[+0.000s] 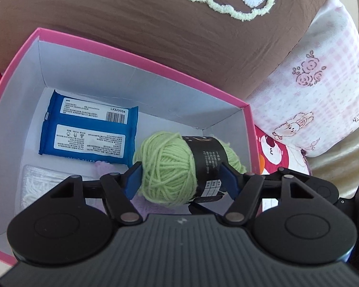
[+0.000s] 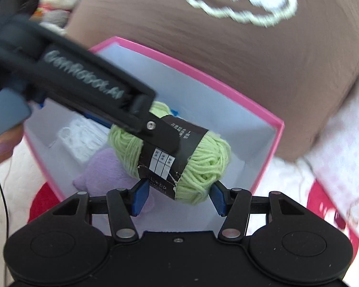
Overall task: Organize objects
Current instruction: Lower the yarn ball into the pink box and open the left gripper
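A light green yarn ball (image 1: 167, 165) with a black paper band is held inside a pink box (image 1: 136, 58) with a white interior. My left gripper (image 1: 180, 179) is shut on the yarn ball, its blue pads pressing both sides. In the right wrist view the yarn ball (image 2: 203, 165) hangs over the box (image 2: 272, 129), with the left gripper's black body across the upper left. My right gripper (image 2: 177, 197) is open, its blue pads just below the yarn and apart from it.
In the box lie a blue wipes packet (image 1: 88, 129), a white mesh item (image 1: 33, 186) and a purple plush (image 2: 107, 169). A brown cushion (image 1: 155, 24) with a cloud design stands behind the box. A pink checked pillow (image 1: 323, 91) lies to the right.
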The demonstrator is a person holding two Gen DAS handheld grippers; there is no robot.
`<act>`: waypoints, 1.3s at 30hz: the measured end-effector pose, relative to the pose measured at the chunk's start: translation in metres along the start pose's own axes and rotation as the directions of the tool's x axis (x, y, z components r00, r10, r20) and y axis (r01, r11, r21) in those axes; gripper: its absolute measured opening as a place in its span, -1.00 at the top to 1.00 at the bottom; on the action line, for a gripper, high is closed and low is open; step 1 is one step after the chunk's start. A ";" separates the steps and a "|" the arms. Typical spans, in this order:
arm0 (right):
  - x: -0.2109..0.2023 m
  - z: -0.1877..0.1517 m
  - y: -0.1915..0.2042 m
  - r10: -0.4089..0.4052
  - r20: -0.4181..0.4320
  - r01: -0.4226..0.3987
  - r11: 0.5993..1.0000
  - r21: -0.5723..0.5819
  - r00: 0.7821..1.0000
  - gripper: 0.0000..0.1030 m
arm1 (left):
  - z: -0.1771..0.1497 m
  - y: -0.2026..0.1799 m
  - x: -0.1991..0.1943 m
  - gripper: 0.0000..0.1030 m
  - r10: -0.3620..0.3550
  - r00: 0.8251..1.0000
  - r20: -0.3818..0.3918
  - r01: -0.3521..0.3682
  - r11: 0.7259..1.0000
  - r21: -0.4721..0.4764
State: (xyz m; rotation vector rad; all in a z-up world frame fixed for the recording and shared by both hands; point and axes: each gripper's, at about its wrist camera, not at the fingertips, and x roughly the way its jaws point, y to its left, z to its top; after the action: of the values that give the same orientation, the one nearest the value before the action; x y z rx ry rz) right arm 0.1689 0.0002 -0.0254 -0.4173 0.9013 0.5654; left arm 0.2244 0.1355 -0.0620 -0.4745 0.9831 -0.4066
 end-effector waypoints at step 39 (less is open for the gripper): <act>-0.023 -0.027 -0.014 0.099 0.073 -0.104 0.992 0.073 0.992 -0.03 | -0.014 0.001 0.037 0.12 0.009 0.999 -0.038 -0.008 0.999 0.034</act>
State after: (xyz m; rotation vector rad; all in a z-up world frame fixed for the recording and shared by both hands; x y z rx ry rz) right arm 0.1491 -0.0323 -0.0201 -0.2818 0.8780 0.6328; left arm 0.2311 0.1139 -0.0942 -0.4327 1.0131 -0.4252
